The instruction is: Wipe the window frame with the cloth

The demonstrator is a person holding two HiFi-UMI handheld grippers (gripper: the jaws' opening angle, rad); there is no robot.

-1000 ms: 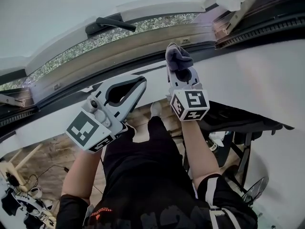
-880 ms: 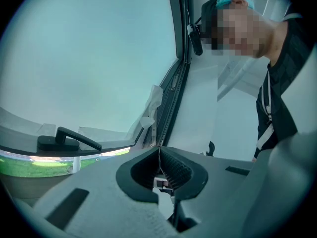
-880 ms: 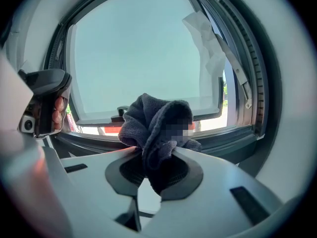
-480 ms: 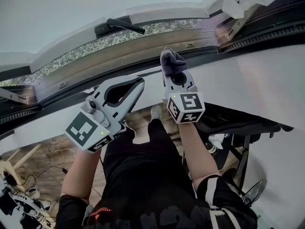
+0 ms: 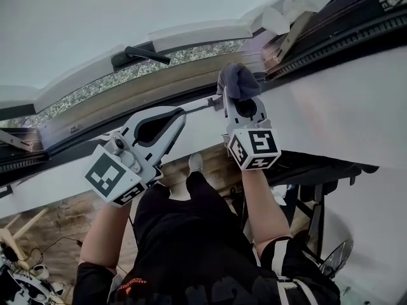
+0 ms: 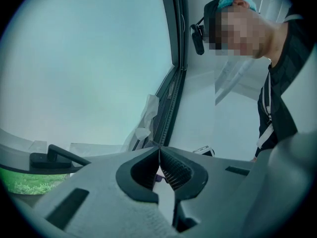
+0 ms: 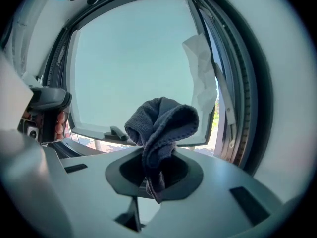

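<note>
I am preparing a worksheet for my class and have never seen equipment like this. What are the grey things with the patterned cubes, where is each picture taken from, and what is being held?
There is no robot here. A person holds a hand-worked grasping tool in each hand, and the patterned cubes are part of the tools. One picture comes from a camera on the person's head, looking steeply down at an open window. The other two come from cameras riding on each tool, looking along its jaws. The left tool is shut and empty. The right tool is clamped on a dark cloth, bunched above its jaws, up at the window frame. I cannot tell whether the cloth touches the frame.
</note>
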